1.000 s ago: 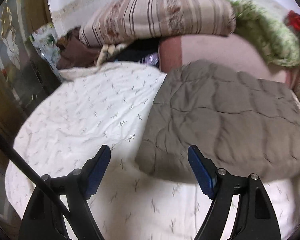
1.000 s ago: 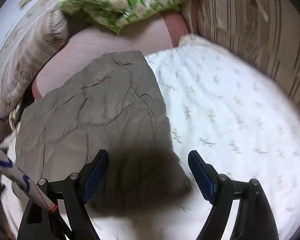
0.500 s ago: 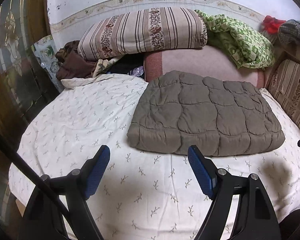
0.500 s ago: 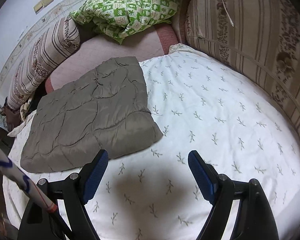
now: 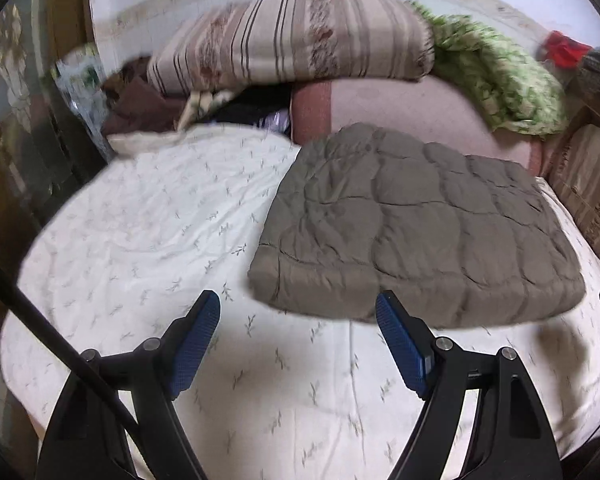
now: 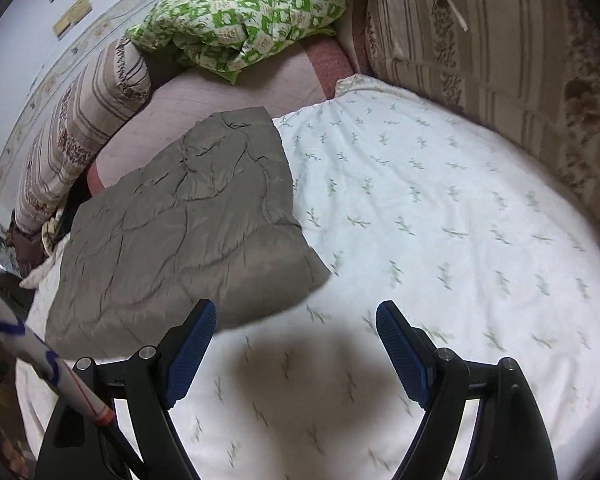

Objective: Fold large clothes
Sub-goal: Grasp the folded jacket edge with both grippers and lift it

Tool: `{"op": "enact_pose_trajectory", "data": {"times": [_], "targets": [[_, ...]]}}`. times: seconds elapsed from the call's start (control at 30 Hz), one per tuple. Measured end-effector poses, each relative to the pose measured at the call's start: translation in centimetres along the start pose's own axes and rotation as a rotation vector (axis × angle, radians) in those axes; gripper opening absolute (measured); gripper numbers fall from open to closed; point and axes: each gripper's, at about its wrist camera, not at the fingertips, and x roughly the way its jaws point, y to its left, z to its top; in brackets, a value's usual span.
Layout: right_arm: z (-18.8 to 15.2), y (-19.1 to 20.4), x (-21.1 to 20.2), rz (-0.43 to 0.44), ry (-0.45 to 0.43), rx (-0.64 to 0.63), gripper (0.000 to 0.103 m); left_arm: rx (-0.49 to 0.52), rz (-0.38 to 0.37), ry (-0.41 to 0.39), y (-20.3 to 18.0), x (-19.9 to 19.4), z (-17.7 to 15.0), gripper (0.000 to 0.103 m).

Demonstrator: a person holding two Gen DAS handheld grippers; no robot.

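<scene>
So the folded grey quilted garment (image 5: 416, 232) is just lying flat on the bed (image 5: 160, 220), on that white sheet with the little leaf print, its far end up on the pink blanket (image 5: 404, 108). From the left tool (image 5: 298, 322) it sits at about 1 o'clock, near edge just past the fingertips but not touching them; jaws spread wide, nothing between them but sheet. From the right tool (image 6: 296, 320) the garment (image 6: 188, 216) is over at 10–11 o'clock, its near corner just beyond the left blue pad (image 6: 190, 354), and this one's wide open and empty too. Compared to half a second ago both views have closed in again, so the garment looks bigger and nearer the fingertips, and both pictures are a bit smeared. It hasn't shifted or unfolded at all. Left view gets you the striped bolster (image 5: 292, 40) at 12 o'clock with the brown clothes (image 5: 136, 108) heaped beside it at 10, plus something red (image 5: 564, 50) at 2 o'clock. Right view shows the green checked quilt (image 6: 244, 12) sharp at 11, the big striped cushion (image 6: 500, 60) along 1–2 o'clock, and the whole bare stretch of sheet to the garment's right.
</scene>
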Motion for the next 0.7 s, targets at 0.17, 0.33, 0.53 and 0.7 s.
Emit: {"op": "enact_pose_trajectory", "data": {"times": [0.17,0.33,0.53,0.7], "targets": [[4.1,-0.9,4.3,0.090,0.014,0.088,0.091,-0.195,-0.170,0.126,3.7,8.1,3.5,0.079],[7.4,-0.9,10.1,0.192,0.106,0.096,0.093,-0.251,-0.348,0.139,4.3,14.5,5.7,0.080],[9.5,-0.2,17.0,0.322,0.250,0.052,0.093,-0.119,-0.476,0.186,1.8,20.0,7.4,0.098],[9.7,-0.1,20.2,0.471,0.347,0.058,0.096,-0.076,-0.478,0.212,-0.3,22.5,7.0,0.103]]}}
